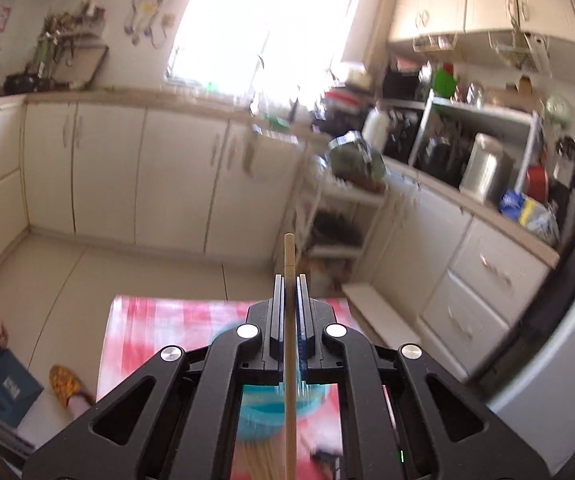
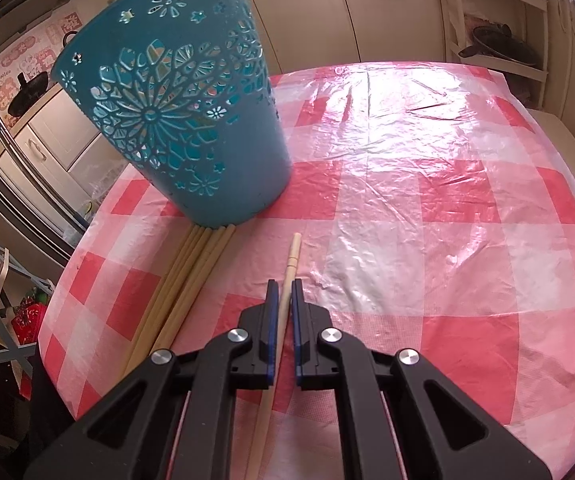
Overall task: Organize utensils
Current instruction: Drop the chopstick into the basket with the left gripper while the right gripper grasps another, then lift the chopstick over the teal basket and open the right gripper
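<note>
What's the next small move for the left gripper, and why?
Probably lower the left gripper toward the blue basket beneath it. Its jaws are shut on a chopstick, held up off the table, and the basket's open top sits right under the gripper. The right gripper already straddles another chopstick lying on the checked tablecloth beside the loose bundle.

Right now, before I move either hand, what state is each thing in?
left gripper: shut on a chopstick, raised above the table.
left chopstick: clamped between the fingers, tip sticking out past them.
right gripper: fingers either side of a chopstick, narrow gaps showing; grip unclear.
right chopstick: low over the checked tablecloth; contact unclear.
blue basket: upright on the table.
chopstick bundle: lying flat, far ends against the basket's base.
</note>
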